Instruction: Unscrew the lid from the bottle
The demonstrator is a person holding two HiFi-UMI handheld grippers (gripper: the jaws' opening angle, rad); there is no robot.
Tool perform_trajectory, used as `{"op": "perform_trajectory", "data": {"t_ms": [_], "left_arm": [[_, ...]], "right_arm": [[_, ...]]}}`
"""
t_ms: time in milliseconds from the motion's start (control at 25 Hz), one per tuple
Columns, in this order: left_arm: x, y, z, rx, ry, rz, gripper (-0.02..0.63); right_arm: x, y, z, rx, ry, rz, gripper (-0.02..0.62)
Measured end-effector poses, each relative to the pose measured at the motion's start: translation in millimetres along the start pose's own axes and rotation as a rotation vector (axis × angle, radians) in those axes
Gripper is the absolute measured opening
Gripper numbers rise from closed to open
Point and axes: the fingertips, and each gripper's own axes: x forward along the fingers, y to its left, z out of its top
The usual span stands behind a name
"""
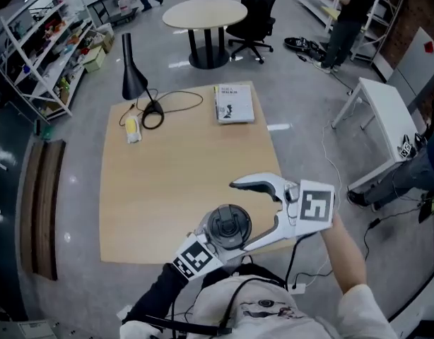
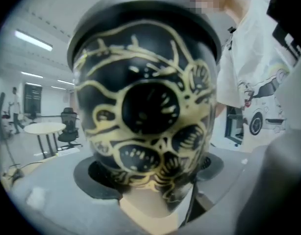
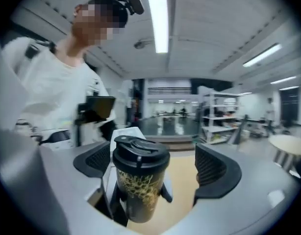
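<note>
Over the near edge of the light wooden table [image 1: 174, 182], your left gripper [image 2: 150, 182] is squeezed tight on the round black bottle with gold drawings [image 3: 139, 192]. It holds the bottle standing up. On top sits the black plastic lid [image 3: 140, 153], not yet off. Your right gripper [image 3: 155, 166] holds nothing, and its jaws are spread wide. The lid is just in front of them, and the pads [image 3: 214, 166] touch nothing. Far across the table you can see a white booklet [image 1: 233, 103] and a black cone lamp [image 1: 132, 69].
</note>
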Motion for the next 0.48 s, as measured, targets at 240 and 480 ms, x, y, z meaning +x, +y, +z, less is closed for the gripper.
{"op": "perform_trajectory", "data": {"t_ms": [240, 480], "left_arm": [[-18.6, 56.9, -14.4, 0.043, 0.071, 0.279, 0.41], [-20.7, 33.0, -8.3, 0.168, 0.079, 0.069, 0.409]], "right_arm": [[36.6, -29.0, -13.6, 0.11, -0.074, -0.393, 0.535], [53.0, 0.8, 9.6, -0.081, -0.139, -0.05, 0.476]]}}
